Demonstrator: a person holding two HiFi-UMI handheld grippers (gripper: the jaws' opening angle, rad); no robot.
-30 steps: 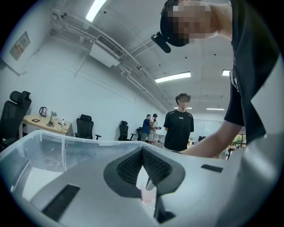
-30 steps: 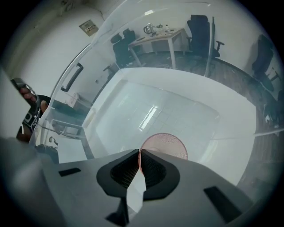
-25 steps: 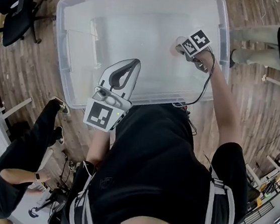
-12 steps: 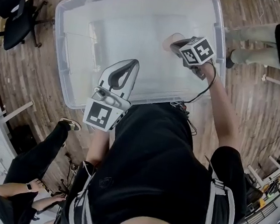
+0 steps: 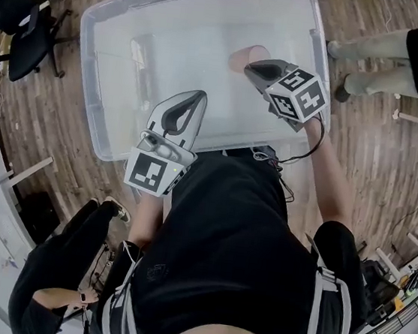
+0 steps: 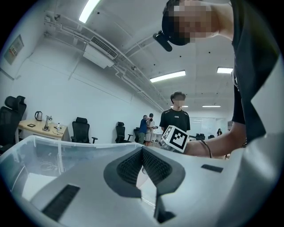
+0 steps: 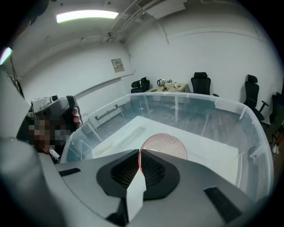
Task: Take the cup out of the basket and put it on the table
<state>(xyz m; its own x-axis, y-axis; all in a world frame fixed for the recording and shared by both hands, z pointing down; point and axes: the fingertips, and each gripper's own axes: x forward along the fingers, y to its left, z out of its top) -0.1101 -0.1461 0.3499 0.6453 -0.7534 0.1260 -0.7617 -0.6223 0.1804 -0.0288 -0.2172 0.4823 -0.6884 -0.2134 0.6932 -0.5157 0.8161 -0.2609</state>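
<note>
Lifting out: my right gripper (image 5: 250, 63) reaches in from 4 o'clock with its jaws closed on the edge of the pink cup (image 5: 240, 55), which hangs inside the outline of the clear plastic basket (image 5: 91, 84), toward 1 o'clock of its middle and, as I judge it, off the basket's floor; the right gripper view shows the cup (image 7: 165, 142) as a dotted pink round just beyond the pads of the right gripper (image 7: 139, 160), with its thin edge nipped between them; my left gripper (image 5: 200, 95) hovers over the basket's rim at 6 o'clock, its jaws shut on nothing, as its own view confirms (image 6: 142, 153). The step in hand is the carry out of the basket, and the grip is a narrow one, so I would hold the squeeze as it is and go straight up until the cup's lowest part stands plainly above the wall; only then would I swing across the rim, and slowly, since a cup held by one edge can pivot between the pads if the wrist rolls fast; I would keep the wrist steady and level the cup just before setting it down; the route over the rim at 5 o'clock looks shortest, while a bystander's legs (image 5: 367, 46) stand just beyond the rim at 2 o'clock and are best avoided; the left gripper should stay clear of that path; I cannot pick out the table in these views, so I would find it before moving sideways.
</note>
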